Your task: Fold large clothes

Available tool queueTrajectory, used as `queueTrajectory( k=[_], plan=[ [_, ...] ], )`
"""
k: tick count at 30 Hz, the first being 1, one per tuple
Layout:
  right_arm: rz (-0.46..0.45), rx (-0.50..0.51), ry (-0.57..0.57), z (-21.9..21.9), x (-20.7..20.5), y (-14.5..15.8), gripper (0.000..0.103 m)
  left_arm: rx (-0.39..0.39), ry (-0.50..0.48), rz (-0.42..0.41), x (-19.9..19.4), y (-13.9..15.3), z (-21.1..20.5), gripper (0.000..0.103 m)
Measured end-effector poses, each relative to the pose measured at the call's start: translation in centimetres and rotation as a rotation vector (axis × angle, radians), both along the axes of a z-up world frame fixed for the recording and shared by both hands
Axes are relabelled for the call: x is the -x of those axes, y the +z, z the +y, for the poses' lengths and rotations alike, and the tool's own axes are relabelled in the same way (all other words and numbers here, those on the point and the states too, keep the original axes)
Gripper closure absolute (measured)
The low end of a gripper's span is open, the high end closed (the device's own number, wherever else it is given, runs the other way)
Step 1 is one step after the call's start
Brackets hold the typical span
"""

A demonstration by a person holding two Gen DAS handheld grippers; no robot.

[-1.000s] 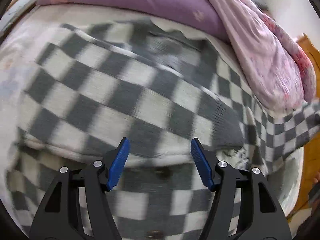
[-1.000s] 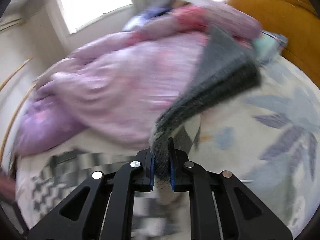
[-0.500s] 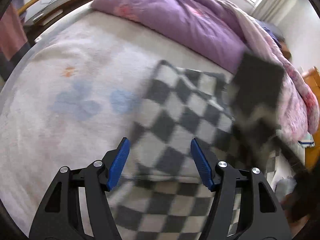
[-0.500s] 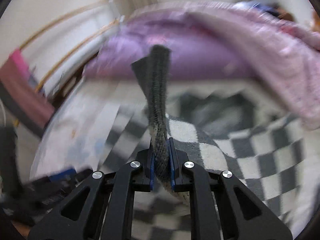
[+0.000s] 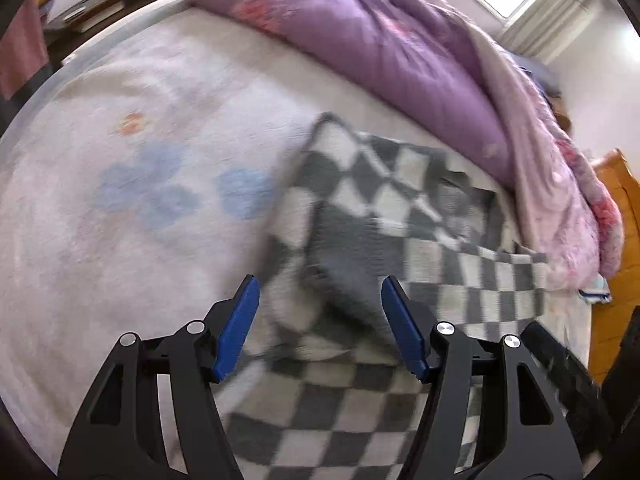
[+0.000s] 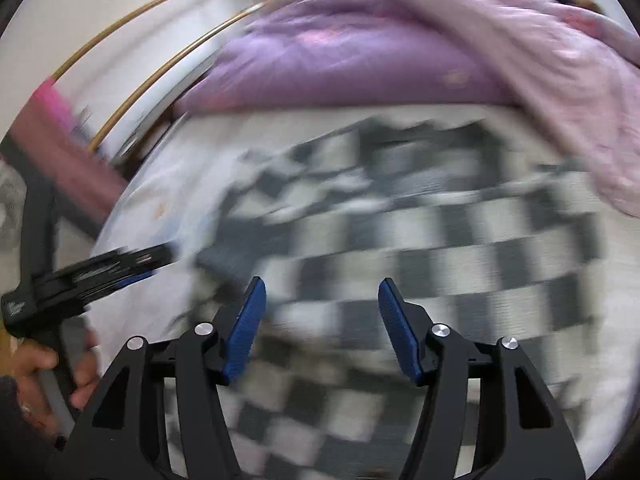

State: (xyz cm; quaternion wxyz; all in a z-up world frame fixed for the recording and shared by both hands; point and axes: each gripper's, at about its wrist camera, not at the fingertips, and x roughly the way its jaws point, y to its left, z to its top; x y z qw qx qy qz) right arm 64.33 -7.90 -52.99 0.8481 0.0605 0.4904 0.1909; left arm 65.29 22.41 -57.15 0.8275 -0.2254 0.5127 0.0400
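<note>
Checked knit garment (image 5: 404, 216), part-folded with a flap laid over, near the bed's (image 5: 120, 128) far edge beside the purple quilt (image 5: 384, 52); left gripper (image 5: 320, 320) and right gripper (image 6: 320, 320) both spread, empty: next, pinch the nearest hem at two corners, fold evenly.

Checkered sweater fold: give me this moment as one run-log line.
left gripper: open, empty | right gripper: open, empty | checkered sweater: on bed, sleeve folded onto body | purple quilt: behind
</note>
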Motion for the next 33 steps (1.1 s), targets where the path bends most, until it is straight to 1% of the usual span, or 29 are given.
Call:
queueTrajectory(
  k=[1, 2, 3, 4, 5, 6, 7, 8, 9, 10, 11, 14, 16, 17, 18, 19, 20, 21, 22, 24, 26, 28, 29, 31, 33],
  plan=[
    [0.017, 0.005, -0.052, -2.9, -0.5, -0.3, 0.073, -0.005, -0.019, 0.015, -0.5, -0.3, -0.7, 0.038],
    [0.048, -0.002, -0.095, -4.8, -1.4, -1.0, 0.082, -0.014, -0.038, 0.035, -1.1, -0.8, -1.6, 0.038],
    [0.083, -0.013, -0.159, -7.6, -2.5, -2.1, 0.084, -0.029, -0.071, 0.065, -1.9, -1.7, -2.8, 0.038],
    [0.105, -0.022, -0.183, -9.4, -3.1, -2.7, 0.087, -0.074, -0.095, 0.094, -2.6, -2.6, -3.8, 0.038],
    [0.143, -0.011, -0.225, -12.0, -4.2, -4.1, 0.088, -0.137, -0.103, 0.119, -3.0, -3.5, -4.6, 0.038],
    [0.168, 0.017, -0.24, -13.4, -4.5, -5.2, 0.089, -0.169, -0.114, 0.144, -3.5, -4.4, -5.0, 0.034],
    [0.229, 0.045, -0.229, -14.8, -5.0, -7.0, 0.099, -0.185, -0.132, 0.187, -4.1, -5.9, -5.4, 0.032],
    [0.253, 0.069, -0.234, -15.4, -5.3, -8.2, 0.103, -0.193, -0.136, 0.204, -4.4, -6.6, -5.5, 0.032],
    [0.285, 0.128, -0.243, -16.4, -5.6, -9.8, 0.103, -0.198, -0.135, 0.211, -4.6, -7.0, -5.6, 0.032],
    [0.296, 0.122, -0.232, -17.0, -5.5, -10.7, 0.103, -0.191, -0.128, 0.198, -4.8, -6.8, -5.7, 0.031],
    [0.287, 0.112, -0.237, -17.5, -5.7, -10.9, 0.103, -0.181, -0.125, 0.196, -5.0, -6.8, -5.7, 0.031],
    [0.31, 0.095, -0.27, -17.5, -5.9, -10.6, 0.103, -0.181, -0.129, 0.221, -5.4, -6.8, -5.8, 0.031],
    [0.296, 0.068, -0.272, -17.3, -6.0, -9.0, 0.096, -0.161, -0.139, 0.179, -5.6, -5.3, -5.3, 0.031],
    [0.256, 0.054, -0.271, -17.3, -6.1, -7.4, 0.089, -0.164, -0.141, 0.157, -6.0, -4.5, -5.3, 0.031],
    [0.217, 0.045, -0.28, -17.2, -6.2, -6.1, 0.081, -0.17, -0.141, 0.13, -6.3, -3.7, -5.0, 0.031],
    [0.188, 0.036, -0.293, -17.5, -6.5, -5.1, 0.059, -0.169, -0.14, 0.096, -7.0, -2.8, -4.5, 0.031],
    [0.161, 0.027, -0.324, -17.9, -7.4, -4.2, 0.037, -0.162, -0.136, 0.079, -7.8, -2.3, -4.0, 0.028],
    [0.149, 0.017, -0.351, -18.3, -8.2, -3.7, 0.037, -0.154, -0.125, 0.074, -8.6, -2.1, -3.4, 0.022],
    [0.143, 0.0, -0.364, -18.7, -9.0, -3.4, 0.037, -0.142, -0.089, 0.083, -10.1, -2.2, -2.3, 0.021],
    [0.17, -0.074, -0.399, -19.4, -11.1, -3.9, 0.037, -0.156, -0.031, 0.096, -12.2, -2.7, -0.6, 0.021],
    [0.215, -0.12, -0.428, -20.2, -13.0, -4.9, 0.037, -0.171, 0.001, 0.123, -14.1, -3.6, 0.3, 0.021],
    [0.243, -0.163, -0.47, -20.8, -14.3, -6.0, 0.037, -0.147, 0.031, 0.166, -16.3, -5.1, 1.6, 0.021],
    [0.275, -0.192, -0.501, -21.1, -15.2, -6.8, 0.037, -0.149, 0.034, 0.165, -16.7, -5.3, 1.9, 0.021],
    [0.301, -0.191, -0.506, -21.4, -16.0, -7.3, 0.037, -0.178, 0.027, 0.186, -18.2, -6.5, 2.3, 0.021],
    [0.343, -0.181, -0.504, -21.2, -17.0, -8.6, 0.037, -0.17, 0.034, 0.222, -19.0, -7.8, 2.7, 0.021]
  ],
)
